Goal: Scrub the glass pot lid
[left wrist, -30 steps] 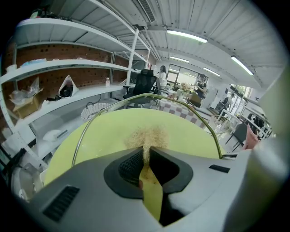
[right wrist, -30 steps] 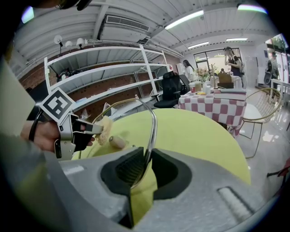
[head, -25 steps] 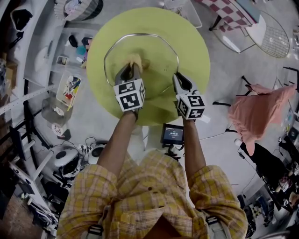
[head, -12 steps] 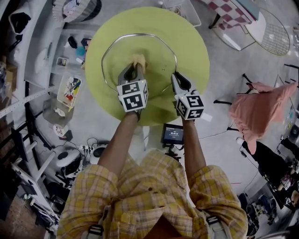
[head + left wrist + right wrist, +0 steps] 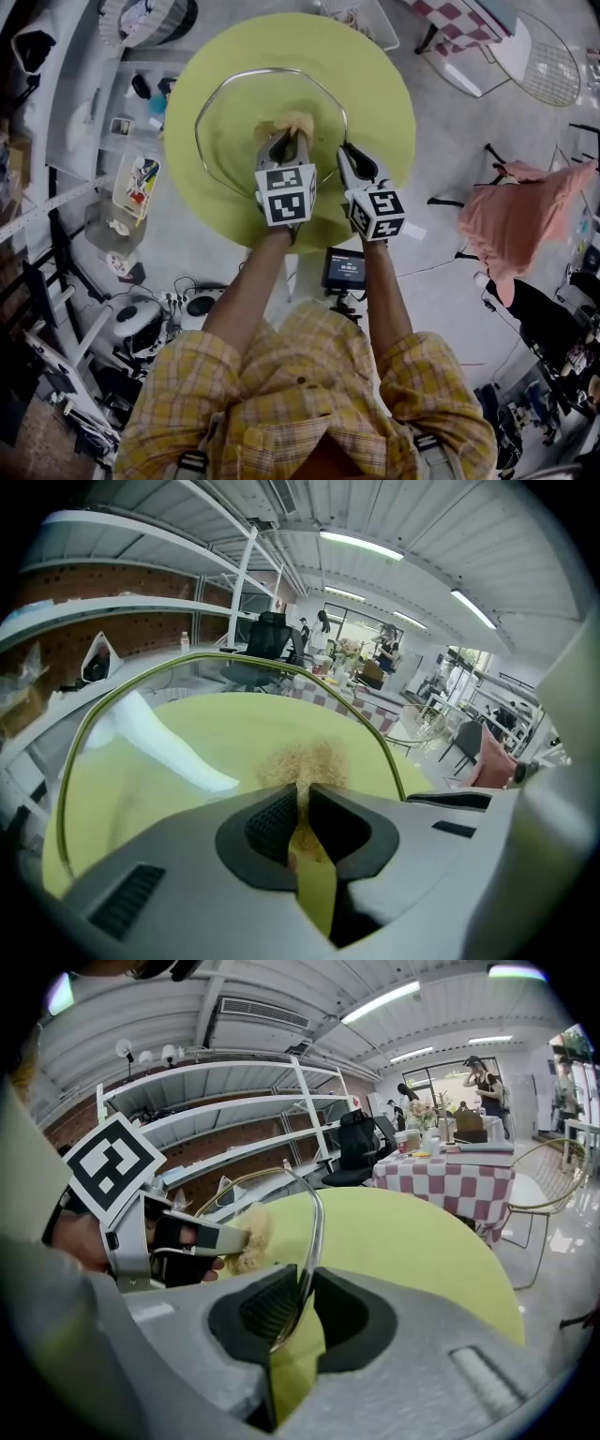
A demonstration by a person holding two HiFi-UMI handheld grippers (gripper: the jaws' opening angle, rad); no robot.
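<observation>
glass pot lid (image 5: 234, 127) in right gripper (image 5: 344, 154), scrubber (image 5: 292, 122) in left gripper (image 5: 284, 142)

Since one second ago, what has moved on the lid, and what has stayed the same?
The left tool has slid the tan scrubbing pad to the right across the glass pot lid, closer to the right tool. Nothing was taken or released: the left tool stays shut on the pad, the right tool on the lid's rim.
</observation>
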